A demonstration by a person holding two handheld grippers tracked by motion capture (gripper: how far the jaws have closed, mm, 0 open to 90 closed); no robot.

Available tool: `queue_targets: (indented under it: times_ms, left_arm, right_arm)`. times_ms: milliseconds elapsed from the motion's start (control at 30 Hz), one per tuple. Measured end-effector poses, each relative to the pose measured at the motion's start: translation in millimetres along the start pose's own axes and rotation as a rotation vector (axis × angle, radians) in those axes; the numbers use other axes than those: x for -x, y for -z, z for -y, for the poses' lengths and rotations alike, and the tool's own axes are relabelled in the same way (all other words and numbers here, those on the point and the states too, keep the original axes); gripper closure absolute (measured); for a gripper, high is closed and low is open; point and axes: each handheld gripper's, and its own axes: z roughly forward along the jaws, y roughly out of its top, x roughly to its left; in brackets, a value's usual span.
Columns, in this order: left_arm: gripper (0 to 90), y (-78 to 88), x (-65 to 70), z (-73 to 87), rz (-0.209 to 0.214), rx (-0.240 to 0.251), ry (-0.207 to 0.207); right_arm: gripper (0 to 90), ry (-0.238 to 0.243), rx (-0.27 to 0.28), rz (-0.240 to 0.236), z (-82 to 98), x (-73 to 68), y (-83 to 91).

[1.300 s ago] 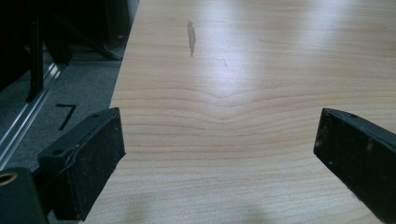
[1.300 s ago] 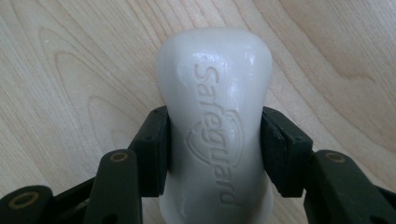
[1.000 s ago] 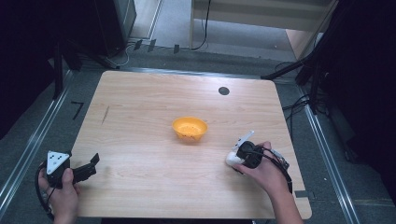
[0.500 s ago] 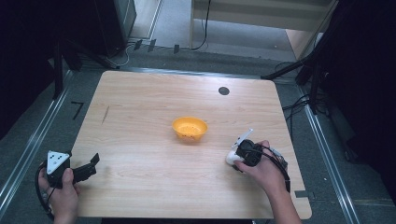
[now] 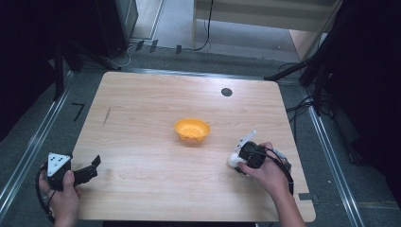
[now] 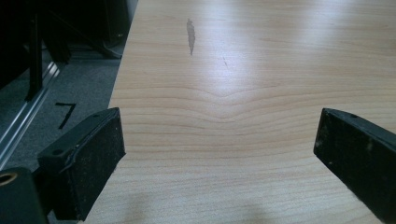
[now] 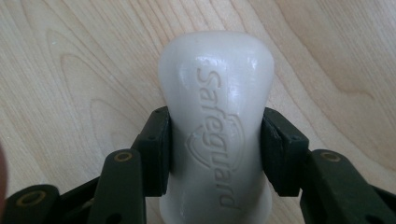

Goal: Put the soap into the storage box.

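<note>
Right gripper view: the right gripper [image 7: 215, 154] has its jaws closed on the waist of a white soap bar [image 7: 217, 88], low over the counter [image 5: 142, 118], likely for carrying. Left gripper [image 6: 219, 158] gapes empty. Beyond sits an orange bowl [image 5: 192, 129].

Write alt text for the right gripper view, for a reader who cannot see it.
A white bar of soap stamped "Safeguard" is pinched at its narrow waist between the two black jaws of the right tongs, seen close up. Beneath it is the light wooden table.
</note>
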Motion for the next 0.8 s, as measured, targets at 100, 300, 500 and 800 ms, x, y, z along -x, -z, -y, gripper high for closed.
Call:
queue_targets:
  times_ms: [100,300,500,800]
  left_arm:
    - [2.1,0.0,-0.1,0.0,0.001,-0.001,0.0]
    - [2.1,-0.1,-0.3,-0.1,0.004,-0.001,0.001]
    - [2.1,0.0,-0.7,0.0,0.005,0.0,0.005]
    - [2.1,-0.1,-0.9,-0.1,0.006,0.001,0.006]
  right_arm:
    - [51.5,0.0,-0.005,0.004,-2.0,-0.5,3.2]
    - [51.5,0.033,0.02,0.006,-9.8,2.2,14.3]
    - [51.5,0.079,0.021,0.009,-20.9,1.2,20.8]
    - [51.4,0.156,0.035,-0.008,-39.2,4.4,28.2]
